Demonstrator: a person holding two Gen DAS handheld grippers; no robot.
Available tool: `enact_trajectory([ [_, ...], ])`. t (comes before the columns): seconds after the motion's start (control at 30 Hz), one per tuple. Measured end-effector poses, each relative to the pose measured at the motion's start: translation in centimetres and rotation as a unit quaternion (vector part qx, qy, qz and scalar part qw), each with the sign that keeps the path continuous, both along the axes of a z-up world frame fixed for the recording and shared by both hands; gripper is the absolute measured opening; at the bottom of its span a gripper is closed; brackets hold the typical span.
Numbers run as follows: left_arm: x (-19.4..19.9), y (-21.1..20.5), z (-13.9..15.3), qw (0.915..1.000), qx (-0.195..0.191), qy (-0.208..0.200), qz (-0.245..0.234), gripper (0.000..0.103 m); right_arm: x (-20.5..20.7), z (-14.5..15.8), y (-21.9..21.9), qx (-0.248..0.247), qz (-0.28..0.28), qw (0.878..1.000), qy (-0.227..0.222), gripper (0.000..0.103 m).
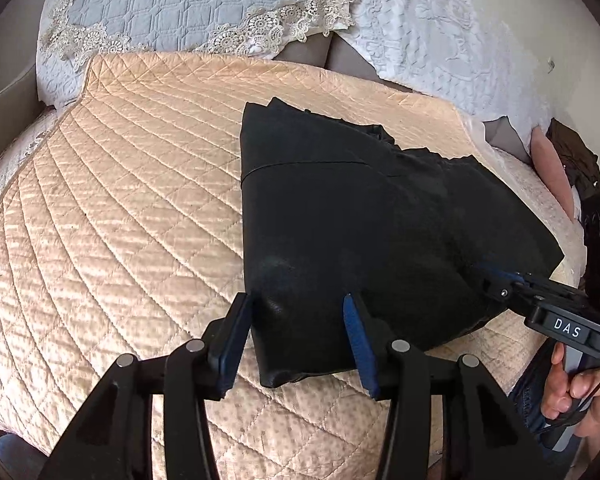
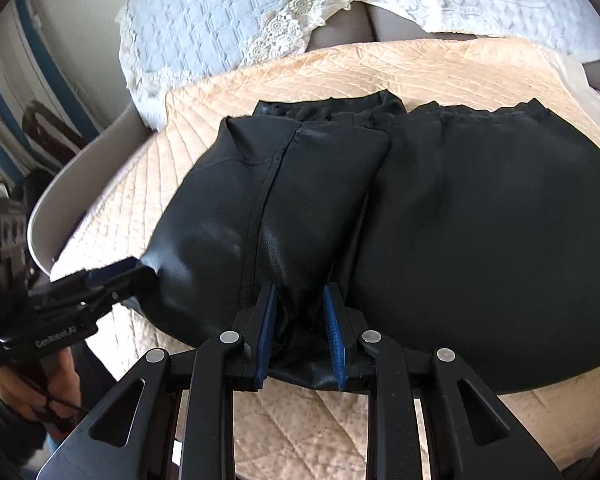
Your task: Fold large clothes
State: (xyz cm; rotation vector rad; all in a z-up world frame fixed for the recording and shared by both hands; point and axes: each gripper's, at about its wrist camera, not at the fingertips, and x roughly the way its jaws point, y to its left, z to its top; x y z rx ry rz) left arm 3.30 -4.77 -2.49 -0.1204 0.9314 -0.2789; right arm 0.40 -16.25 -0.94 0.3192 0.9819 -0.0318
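Peach quilted bedspread (image 1: 120, 184) covers the bed; lace-trimmed white pillows (image 1: 188, 4) are seen beyond it, far ahead of both grippers. A black leather garment (image 1: 360, 220), folded and lying flat, is spread on the bedspread directly ahead of the fingers. Left gripper (image 1: 300, 320): jaws about half open, the garment's near corner lies between the blue pads, no clamping seen. Right gripper (image 2: 300, 312): jaws narrow, a bunched fold of the garment's near edge is pinched between the pads. Hands (image 1: 568, 384) are seen on the grips.
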Motion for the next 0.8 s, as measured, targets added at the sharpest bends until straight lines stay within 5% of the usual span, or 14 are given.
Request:
enact_trajectory([
  [0.37, 0.1, -0.1, -0.3, 1.0, 0.004, 0.0, 0.001, 0.052, 0.7, 2.1, 0.9, -0.001, 0.006, 0.999, -0.041, 0.025],
  [0.6, 0.3, 0.3, -0.3, 1.0, -0.003, 0.005, 0.001, 0.053, 3.5, -0.8, 0.4, -0.016, 0.01, 1.0, -0.003, 0.025],
  [0.8, 0.7, 1.1, 1.7, 0.9998, -0.018, -0.002, 0.0, 0.051, 4.6, 1.4, -0.9, -0.007, -0.003, 0.999, -0.031, 0.025],
])
